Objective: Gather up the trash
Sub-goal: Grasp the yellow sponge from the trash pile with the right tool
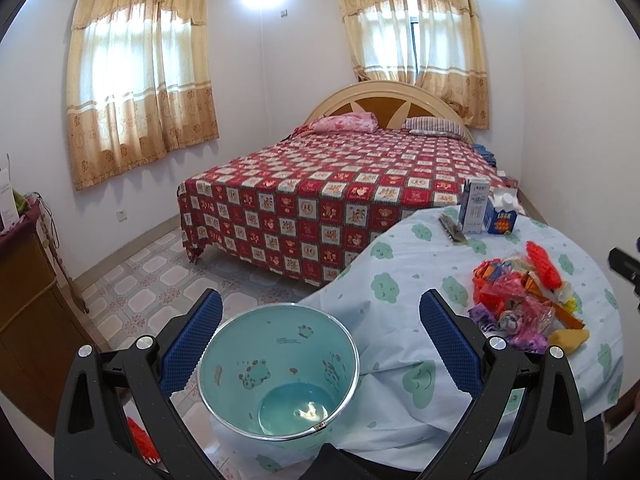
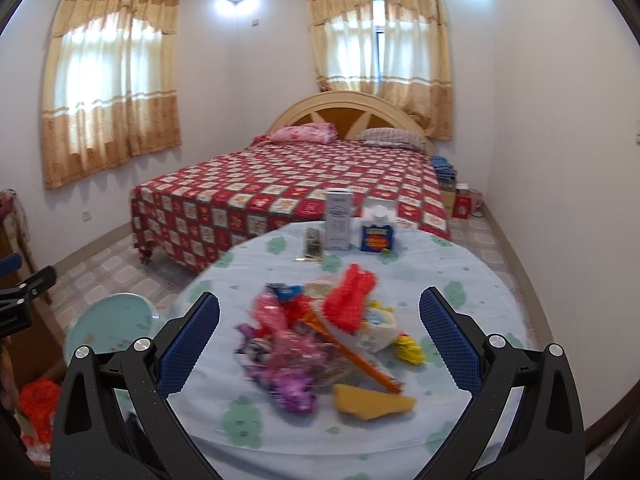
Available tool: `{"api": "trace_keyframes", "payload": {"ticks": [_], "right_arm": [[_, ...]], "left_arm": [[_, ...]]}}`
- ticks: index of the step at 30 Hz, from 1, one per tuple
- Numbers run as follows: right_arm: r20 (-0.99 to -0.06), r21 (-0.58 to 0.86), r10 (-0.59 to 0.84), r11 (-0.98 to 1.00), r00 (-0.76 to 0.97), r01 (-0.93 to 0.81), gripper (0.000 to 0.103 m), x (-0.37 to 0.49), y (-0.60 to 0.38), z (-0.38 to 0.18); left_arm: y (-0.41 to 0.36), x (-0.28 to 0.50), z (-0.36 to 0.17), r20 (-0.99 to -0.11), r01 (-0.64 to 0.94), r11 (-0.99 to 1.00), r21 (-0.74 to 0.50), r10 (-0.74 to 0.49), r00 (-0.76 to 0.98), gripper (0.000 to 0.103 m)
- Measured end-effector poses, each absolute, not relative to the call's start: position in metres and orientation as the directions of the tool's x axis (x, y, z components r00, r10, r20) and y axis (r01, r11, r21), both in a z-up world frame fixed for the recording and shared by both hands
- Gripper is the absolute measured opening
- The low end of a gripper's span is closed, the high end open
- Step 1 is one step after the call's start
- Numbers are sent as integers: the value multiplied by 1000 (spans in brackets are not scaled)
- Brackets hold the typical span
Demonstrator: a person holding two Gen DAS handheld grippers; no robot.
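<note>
A pile of colourful wrappers and plastic scraps (image 2: 320, 336) lies on the round table (image 2: 460, 280) with a pale cloud-print cloth. It also shows at the right of the left wrist view (image 1: 520, 296). A yellow sponge-like piece (image 2: 372, 402) lies at the pile's near edge. A light blue bin (image 1: 280, 372) with cartoon prints stands on the floor beside the table, empty inside; it shows in the right wrist view too (image 2: 108, 326). My left gripper (image 1: 320, 344) is open above the bin. My right gripper (image 2: 320, 344) is open over the pile, holding nothing.
A tall white carton (image 2: 339, 220), a small blue carton (image 2: 378, 232) and a dark flat packet (image 2: 313, 242) stand at the table's far edge. A bed with a red checked cover (image 1: 340, 200) is behind. A wooden cabinet (image 1: 28, 308) stands left. Red plastic (image 2: 38, 400) lies on the floor.
</note>
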State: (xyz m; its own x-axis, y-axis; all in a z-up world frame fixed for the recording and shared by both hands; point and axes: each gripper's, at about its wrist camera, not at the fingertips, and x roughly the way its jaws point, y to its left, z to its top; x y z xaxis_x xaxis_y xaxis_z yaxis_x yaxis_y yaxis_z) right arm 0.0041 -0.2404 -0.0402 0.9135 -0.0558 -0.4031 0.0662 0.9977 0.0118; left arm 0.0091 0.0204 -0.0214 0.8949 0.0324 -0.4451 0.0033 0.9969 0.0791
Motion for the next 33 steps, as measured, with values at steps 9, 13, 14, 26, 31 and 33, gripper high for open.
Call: {"api": "trace_keyframes", "payload": {"ticks": [9, 13, 14, 26, 31, 33], "right_arm": [[-519, -24, -199, 976, 831, 218, 98, 13, -317, -117], [-585, -4, -175, 977, 792, 213, 97, 17, -333, -153], [-594, 7, -165, 978, 788, 210, 97, 19, -335, -158], [-661, 114, 14, 990, 750, 83, 50, 39, -327, -183], [-640, 121, 65, 992, 766, 17, 26, 31, -314, -174], [-617, 117, 66, 993, 784, 9, 24, 25, -310, -166]], "left_arm": [[-10, 37, -94, -535, 15, 992, 124, 55, 843, 97], [-27, 44, -113, -563, 34, 988, 149, 56, 825, 97], [-31, 45, -117, -568, 39, 987, 154, 55, 821, 97], [-52, 44, -125, -588, 91, 982, 166, 24, 808, 97], [-53, 45, -118, -585, 94, 982, 162, 19, 811, 97], [-53, 45, -115, -581, 94, 983, 157, 15, 814, 97]]}}
